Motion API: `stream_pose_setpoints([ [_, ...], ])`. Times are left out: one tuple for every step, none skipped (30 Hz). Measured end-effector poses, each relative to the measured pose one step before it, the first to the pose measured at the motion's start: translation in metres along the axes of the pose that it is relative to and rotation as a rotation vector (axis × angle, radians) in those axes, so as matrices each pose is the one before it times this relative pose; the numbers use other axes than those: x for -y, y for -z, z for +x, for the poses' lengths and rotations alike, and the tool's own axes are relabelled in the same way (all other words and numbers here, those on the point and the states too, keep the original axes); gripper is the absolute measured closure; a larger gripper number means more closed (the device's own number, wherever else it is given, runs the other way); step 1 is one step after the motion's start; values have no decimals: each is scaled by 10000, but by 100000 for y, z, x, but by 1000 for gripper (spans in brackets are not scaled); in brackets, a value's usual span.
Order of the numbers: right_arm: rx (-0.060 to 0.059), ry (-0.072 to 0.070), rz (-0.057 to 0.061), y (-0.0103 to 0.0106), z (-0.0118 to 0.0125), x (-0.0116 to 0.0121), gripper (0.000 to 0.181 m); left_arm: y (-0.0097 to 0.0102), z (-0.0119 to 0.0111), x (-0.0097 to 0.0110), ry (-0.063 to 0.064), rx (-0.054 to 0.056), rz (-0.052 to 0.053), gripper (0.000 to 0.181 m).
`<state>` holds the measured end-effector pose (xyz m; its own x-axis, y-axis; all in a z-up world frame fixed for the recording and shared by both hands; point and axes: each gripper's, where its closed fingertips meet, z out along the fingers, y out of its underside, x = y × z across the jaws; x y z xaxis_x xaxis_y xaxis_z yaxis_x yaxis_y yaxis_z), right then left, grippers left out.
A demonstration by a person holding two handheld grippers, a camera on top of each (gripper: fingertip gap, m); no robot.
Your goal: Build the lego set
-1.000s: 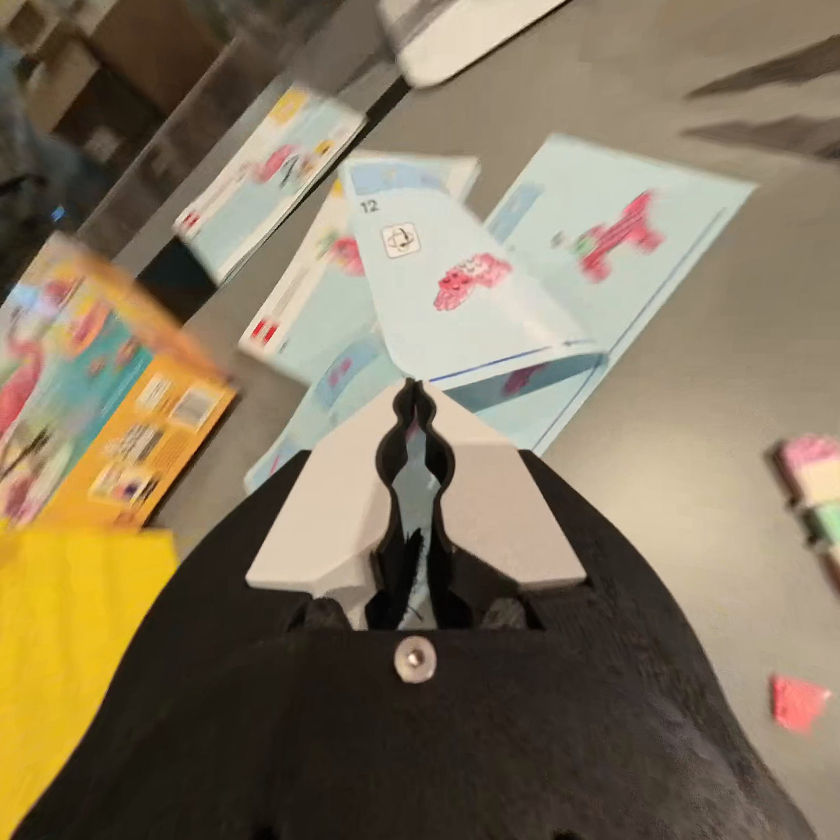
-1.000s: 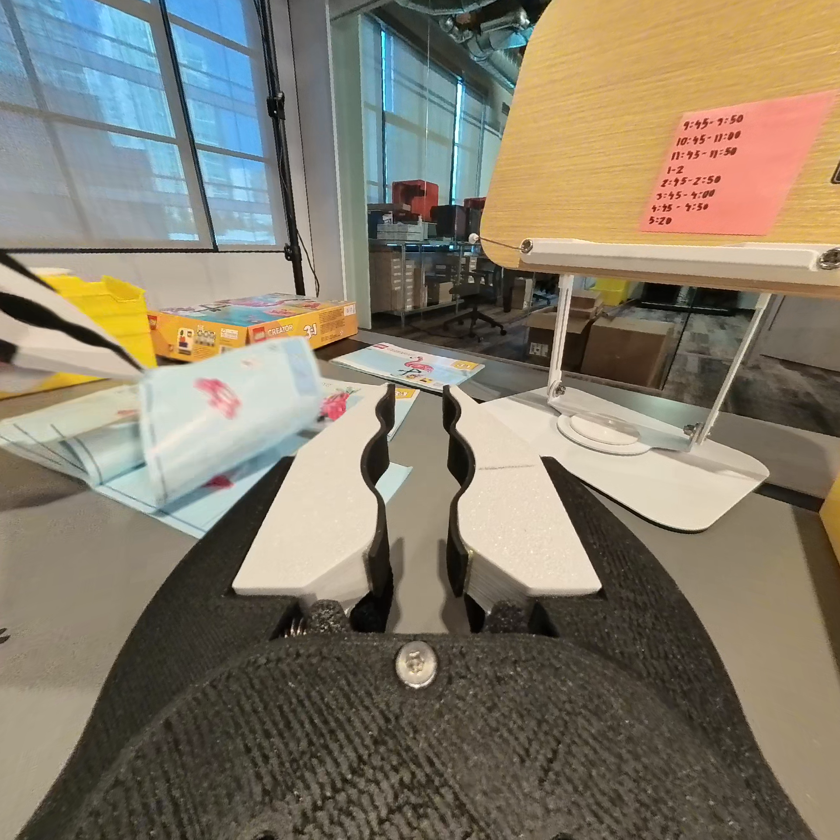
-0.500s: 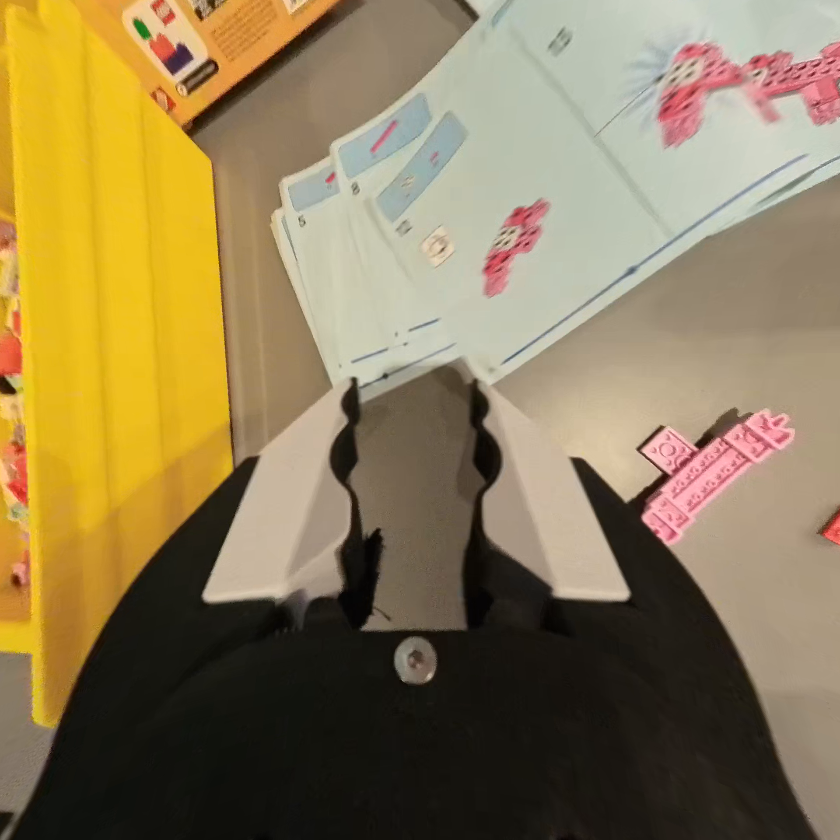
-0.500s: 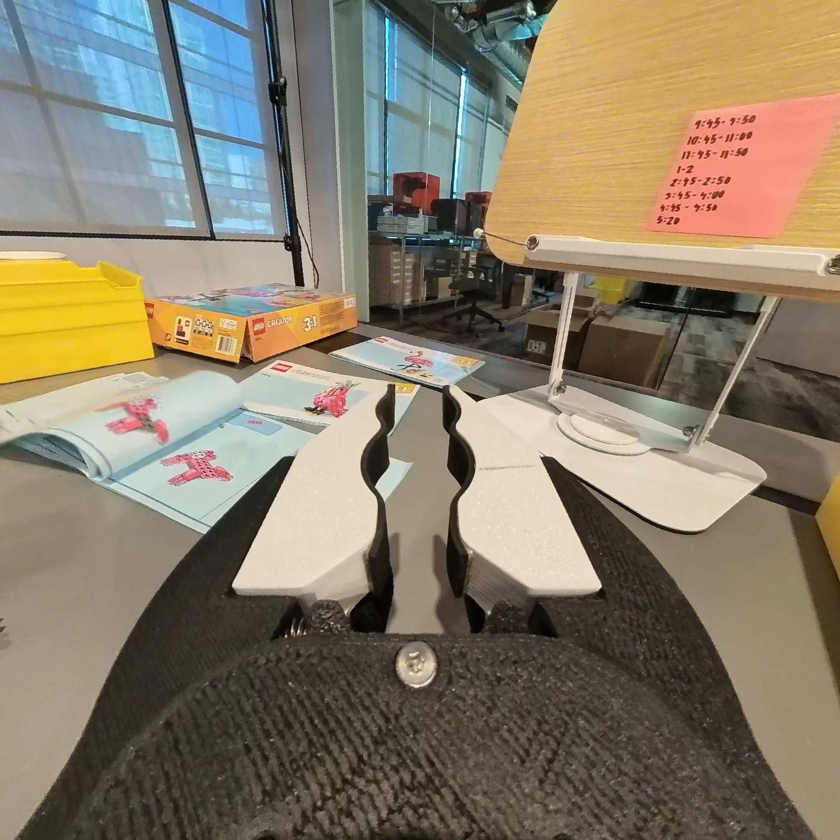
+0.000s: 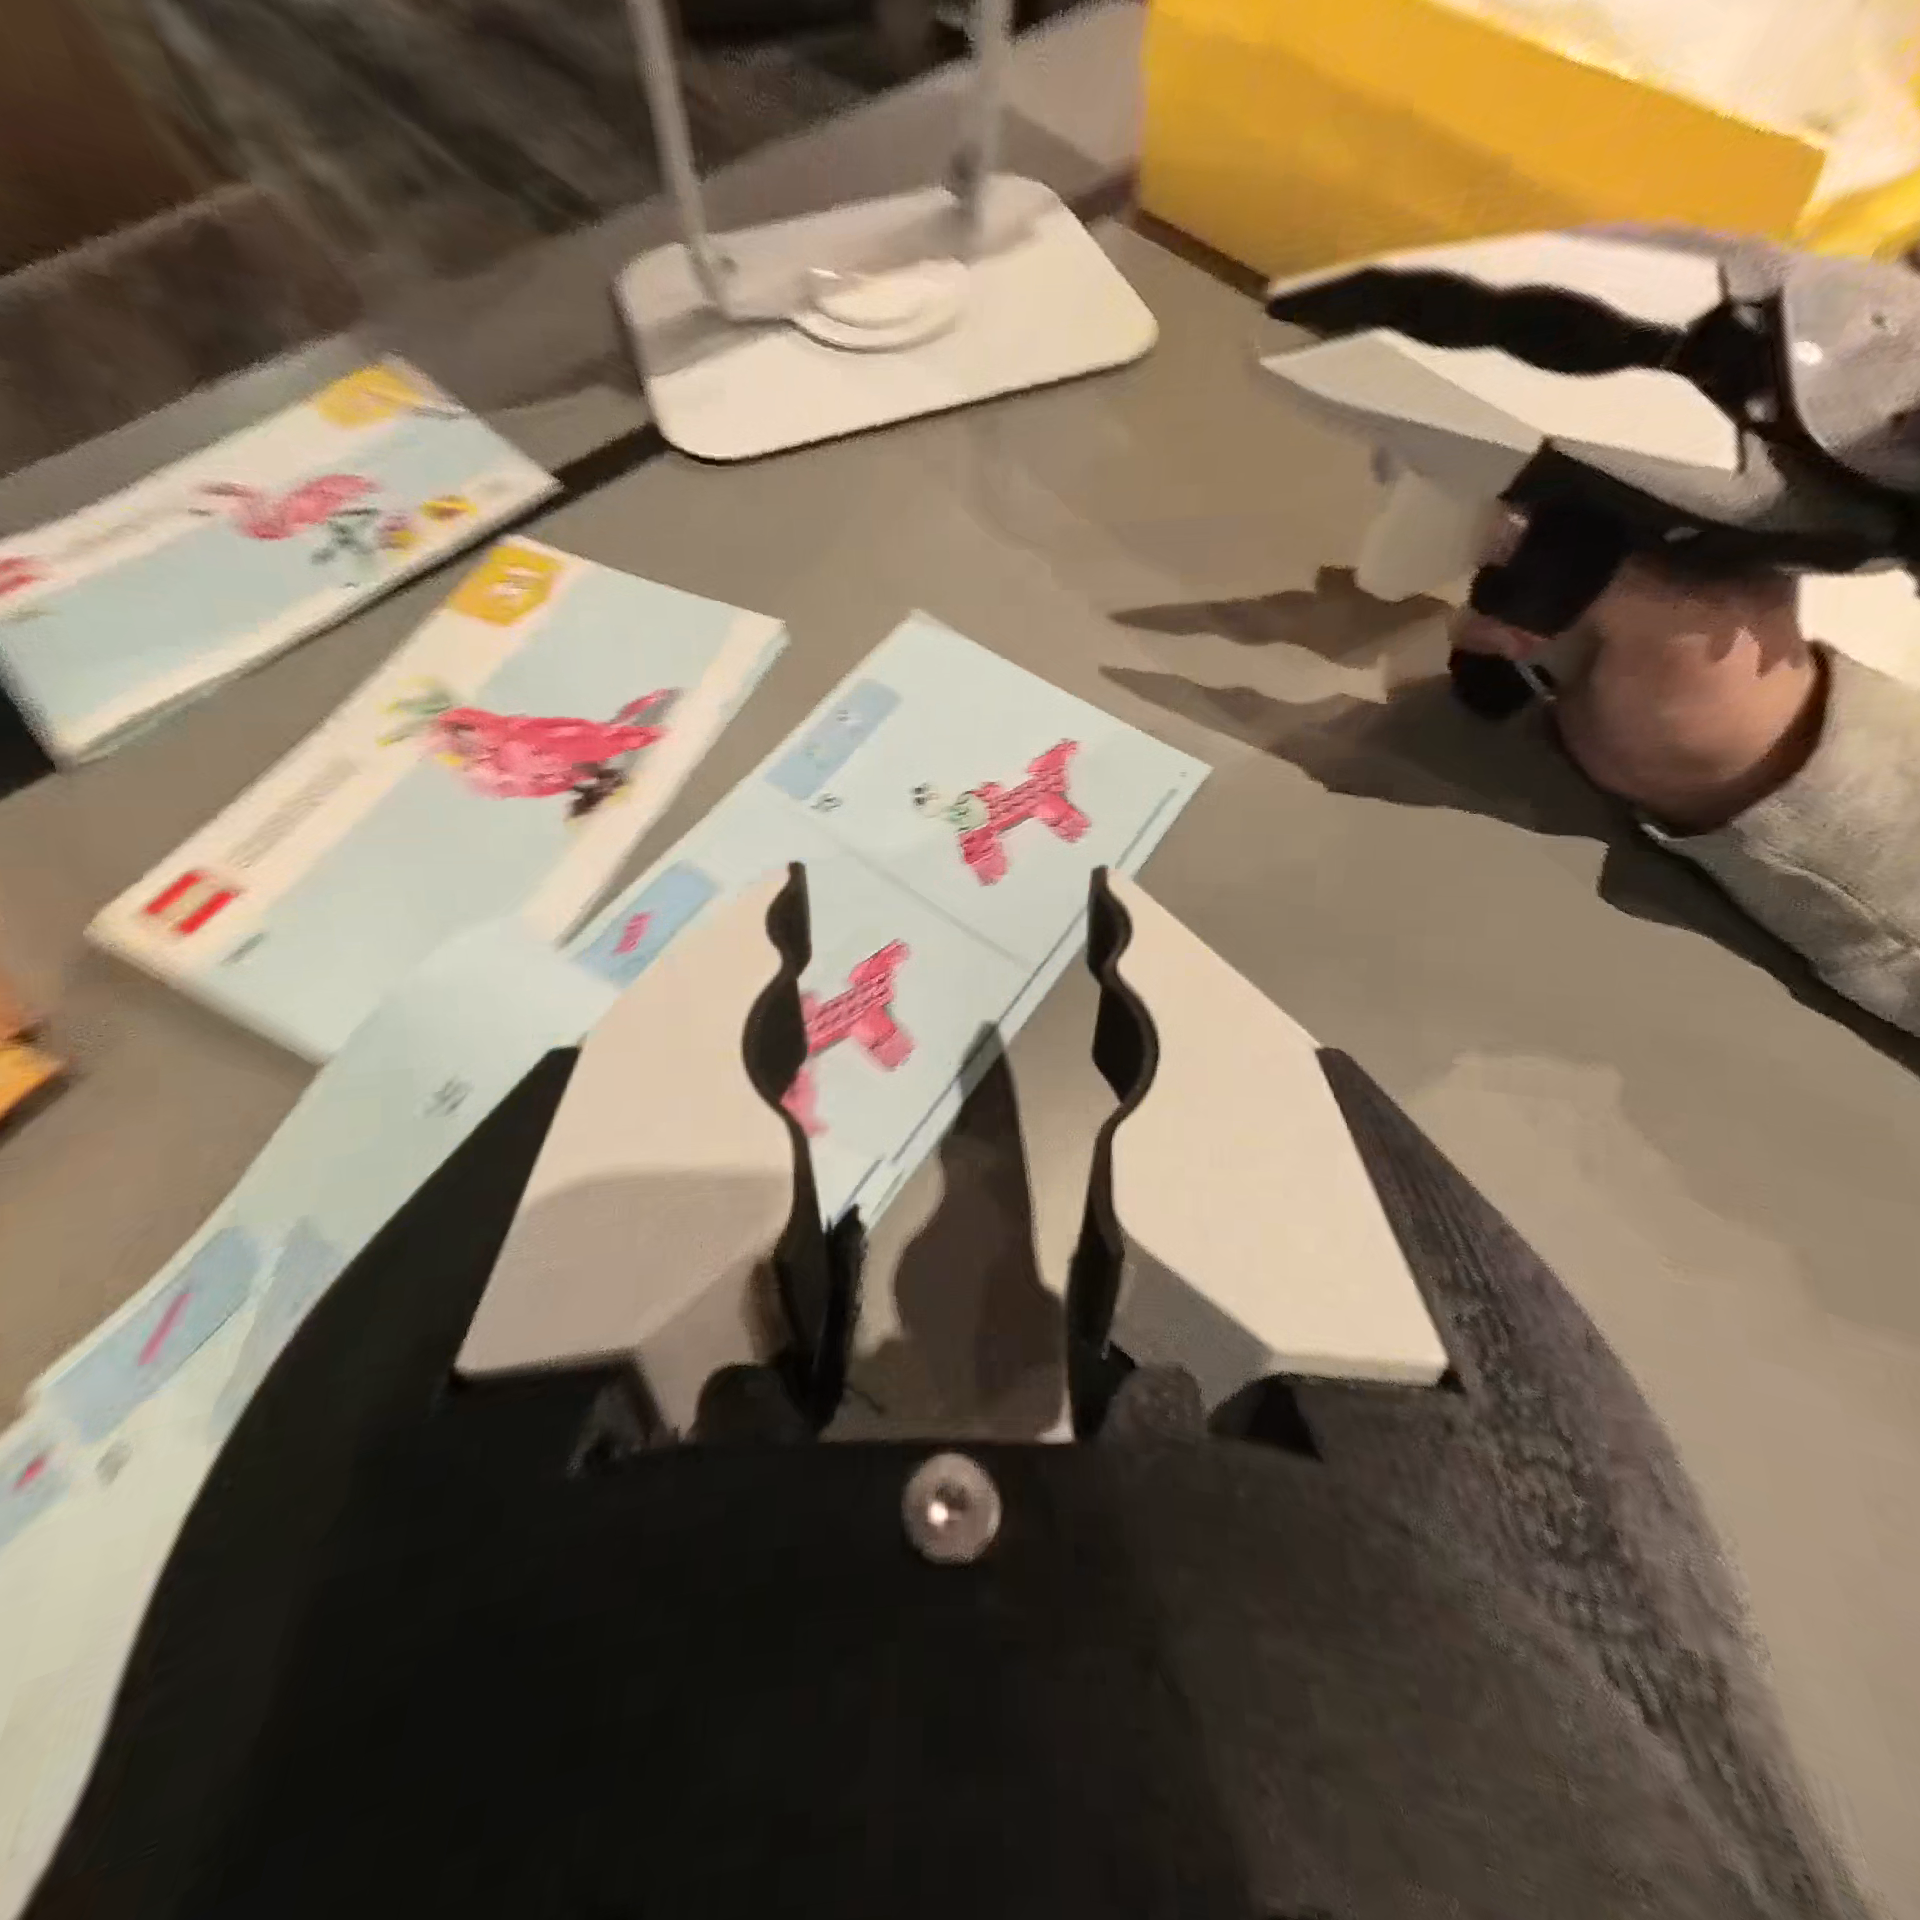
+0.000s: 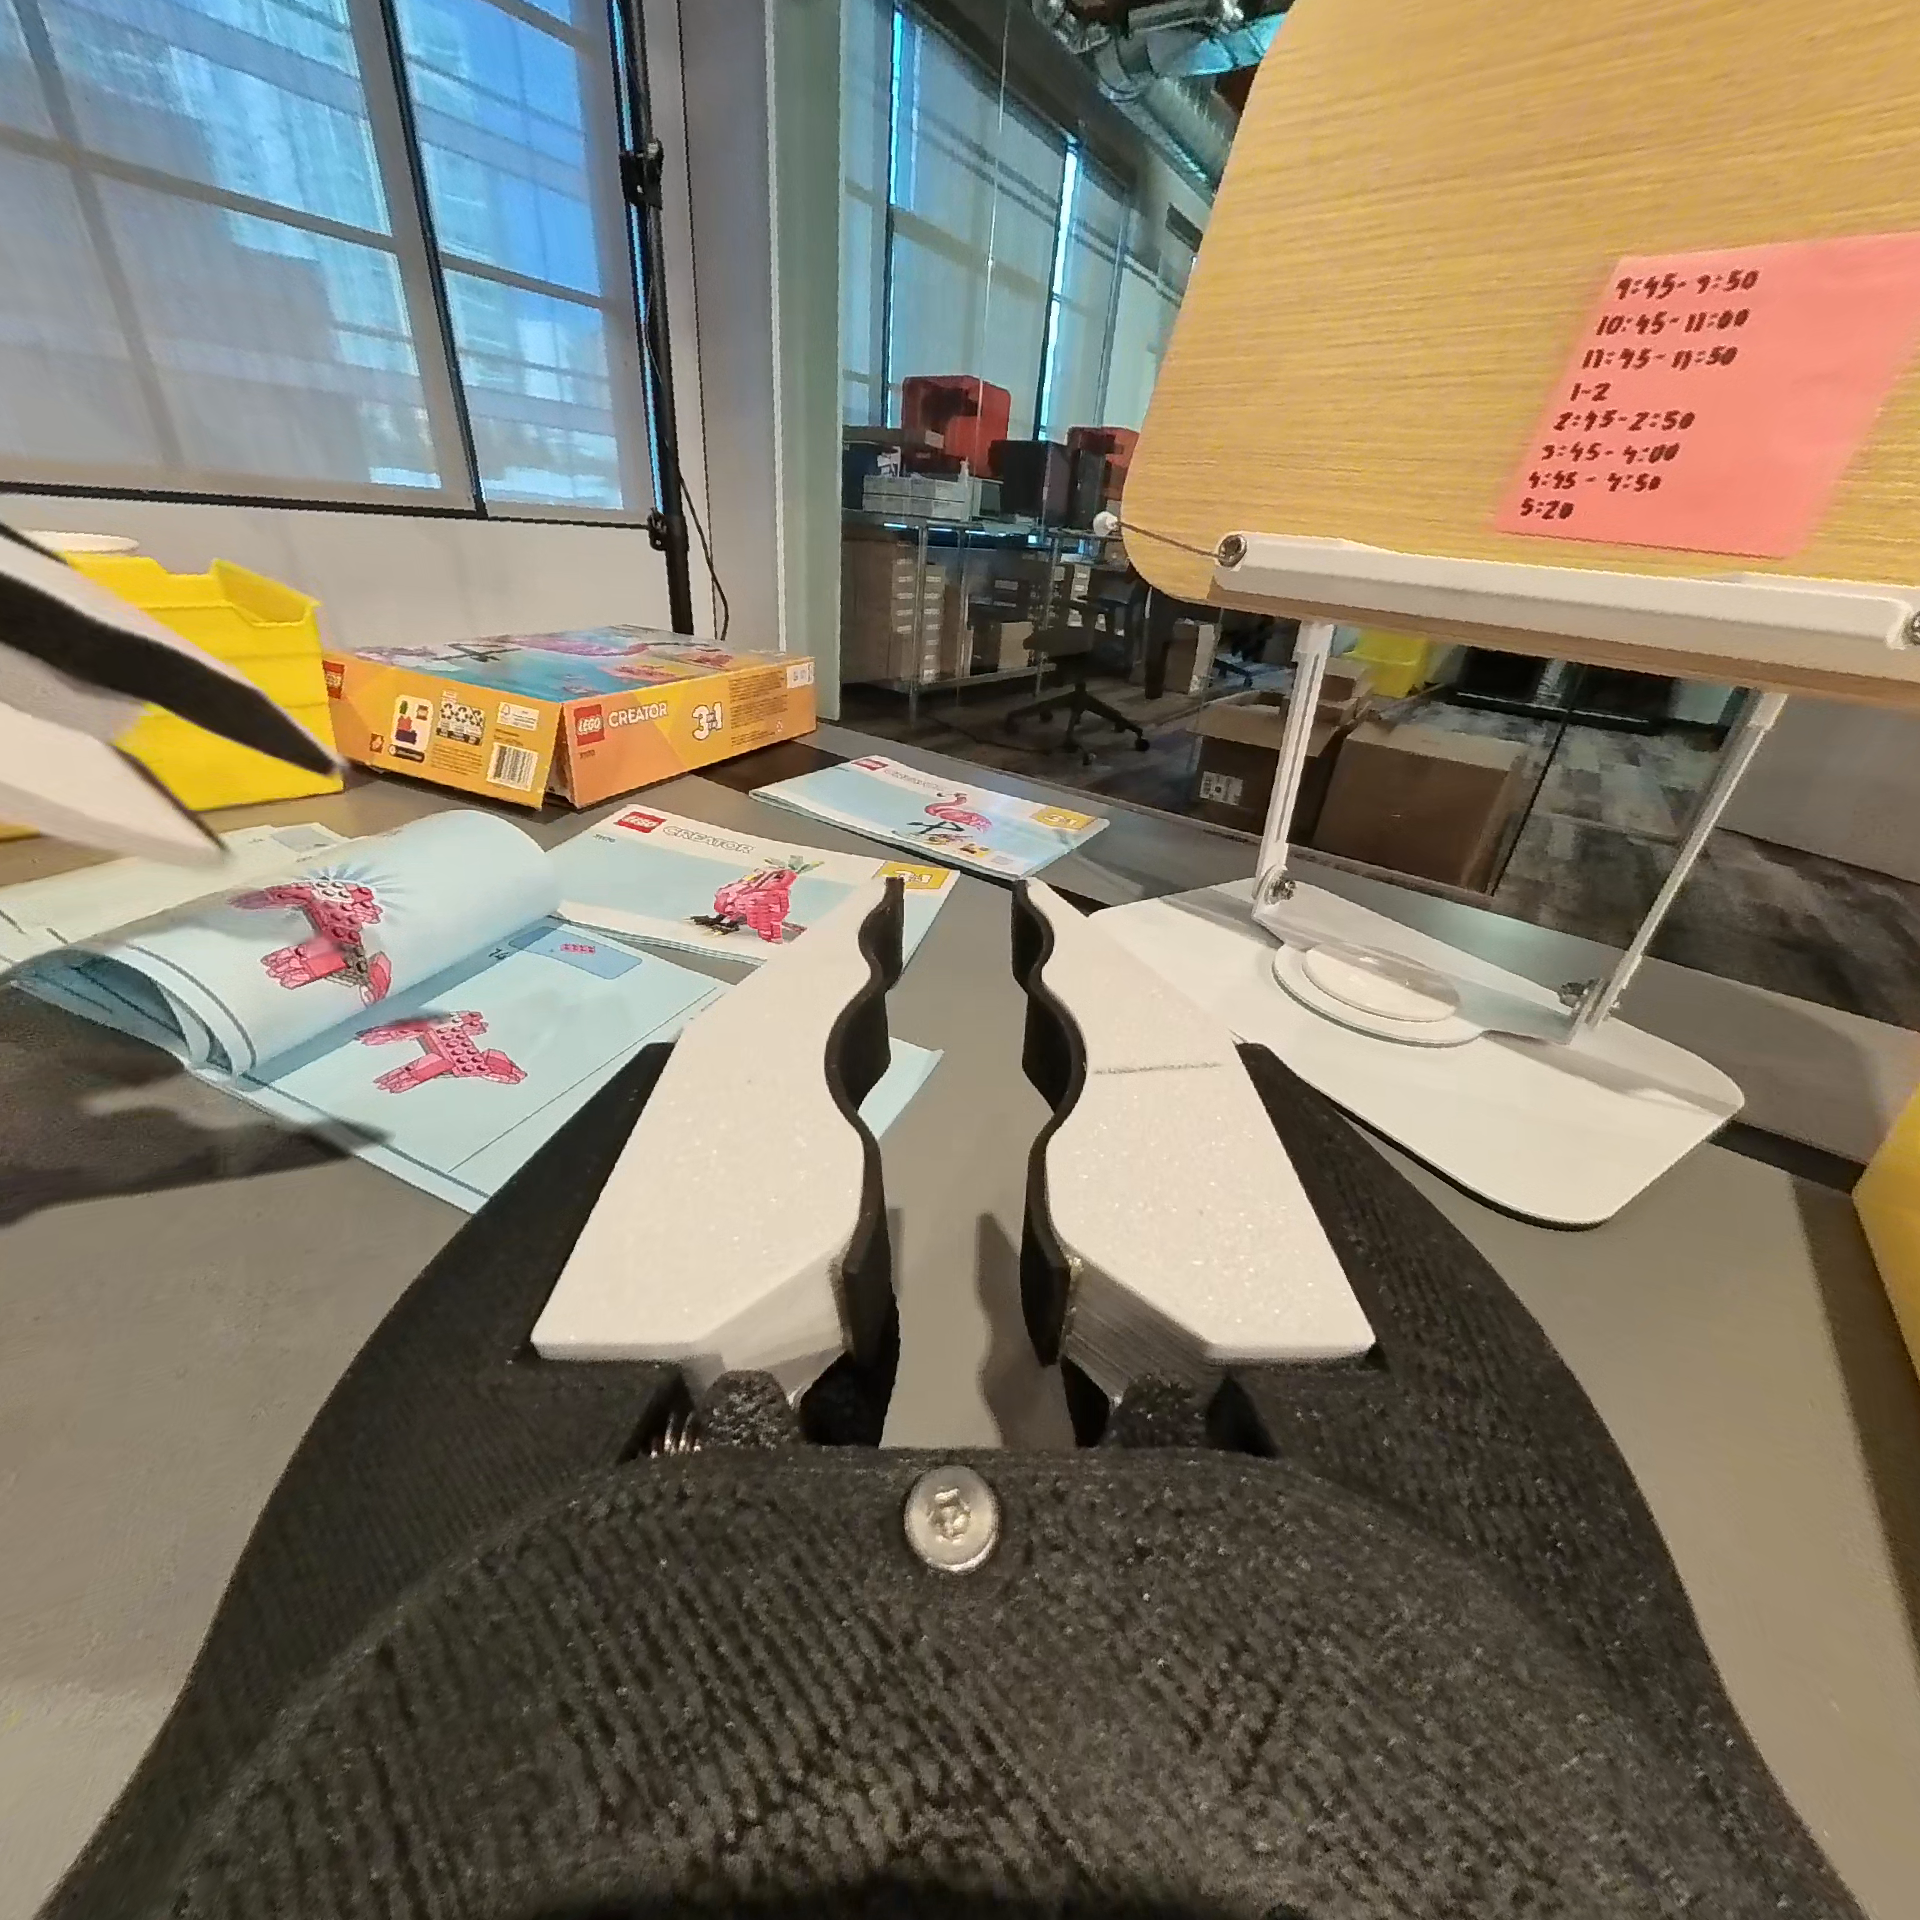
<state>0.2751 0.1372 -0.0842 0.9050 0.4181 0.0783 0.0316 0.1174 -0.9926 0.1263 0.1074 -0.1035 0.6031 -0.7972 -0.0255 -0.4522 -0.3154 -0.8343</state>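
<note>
The left gripper [image 5: 945, 883] is held released, nothing grasped, above the open instruction booklet [image 5: 935, 852]. The right gripper [image 6: 954, 891] is likewise parted and empty; a white stand base [image 6: 1455, 1091] is seen right of its jaws.

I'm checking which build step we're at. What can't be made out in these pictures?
- Open instruction booklet: left wrist view blurs it, left gripper covers part; step numbers too small.
- Loose bricks: none in either view.
- Yellow bin: contents hidden by its wall, cut off.

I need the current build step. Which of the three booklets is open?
The booklet nearest the claws, lying open with pages curled; the other two, farther back, are shut, covers up.
</note>
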Motion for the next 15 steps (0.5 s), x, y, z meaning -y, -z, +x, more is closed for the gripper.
stream_pose_setpoints([
  [15, 11, -6, 4, -35, 3, 162, -1220, 705, -190, -63, -564, -316, 127],
  [19, 13, -8, -7, -45, -10, 162, -1086, 343, -449, 39, -472, -358, 124],
  [17, 14, -7, -8, -41, -8, 162, -878, -246, -726, 93, -176, -427, 120],
  [11, 12, -7, -17, -30, -10, 162, -562, -709, -969, 47, 135, -511, 119],
  [12, 6, -3, -6, -30, -4, 162, -227, -900, -947, -41, 335, -409, 117],
  [17, 0, -3, -11, -28, -5, 163, 17, -817, -793, -41, 327, -212, 118],
  [13, -3, -7, -17, -21, -12, 163, 189, -690, -688, 64, 227, -60, 118],
  [11, 0, -5, -15, -7, -9, 163, 280, -597, -631, 210, 107, 25, 119],
  [11, 5, -10, -12, -25, -4, 163, 337, -538, -651, 345, 7, 50, 119],
  [6, 13, 0, -9, -17, 1, 163, 406, -506, -570, 436, -55, 131, 119],
  [6, 18, 5, 2, -32, 0, 163, 510, -408, -442, 496, -119, 224, 119],
  [23, 21, -10, -2, -57, -2, 163, 584, -228, -286, 492, -214, 301, 119],
  [28, 27, -23, -19, -69, -30, 163, 626, -281, -245, 472, -167, 287, 118],
  [14, 38, -16, -21, -54, -9, 163, 623, -570, -245, 403, 31, 237, 118],
  [7, 41, -11, -14, -48, -11, 163, 622, -826, -283, 326, 191, 171, 118],
])
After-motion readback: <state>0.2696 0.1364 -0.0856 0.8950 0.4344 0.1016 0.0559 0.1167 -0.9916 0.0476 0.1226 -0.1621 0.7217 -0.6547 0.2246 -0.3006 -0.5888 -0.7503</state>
